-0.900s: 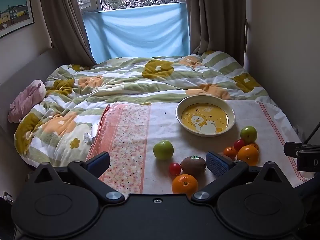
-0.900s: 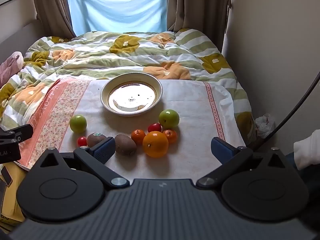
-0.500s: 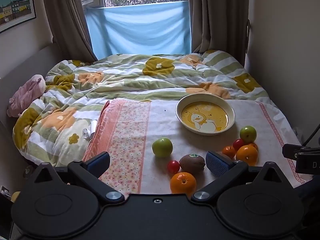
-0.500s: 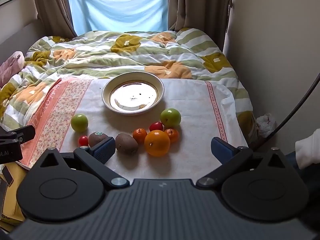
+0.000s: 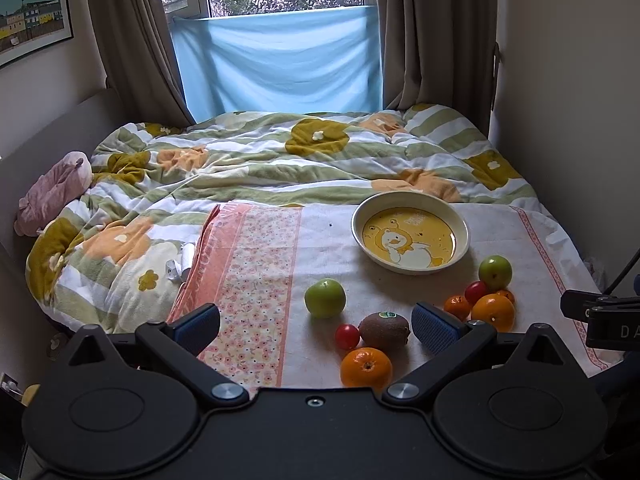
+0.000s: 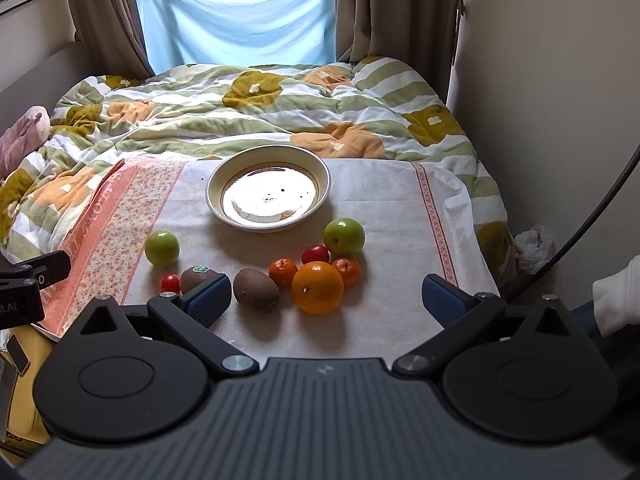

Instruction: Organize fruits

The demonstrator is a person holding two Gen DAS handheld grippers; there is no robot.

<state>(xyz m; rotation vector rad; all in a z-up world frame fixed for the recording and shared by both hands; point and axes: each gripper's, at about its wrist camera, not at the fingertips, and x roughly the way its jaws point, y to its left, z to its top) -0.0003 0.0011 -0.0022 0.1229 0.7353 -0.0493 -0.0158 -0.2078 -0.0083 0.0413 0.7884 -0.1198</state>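
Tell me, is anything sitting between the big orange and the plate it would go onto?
Yes. In the right wrist view, a red tomato and two small tangerines crowd the far side of the big orange, roughly between it and the plate. Lifting it over clears them.

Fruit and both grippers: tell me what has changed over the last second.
Nothing was picked up or let go. Both views tip up a little, showing more of the window. The left gripper and right gripper stay wide open and empty. The apples, oranges, tomatoes and kiwis lie where they were on the cloth, and the plate remains empty.
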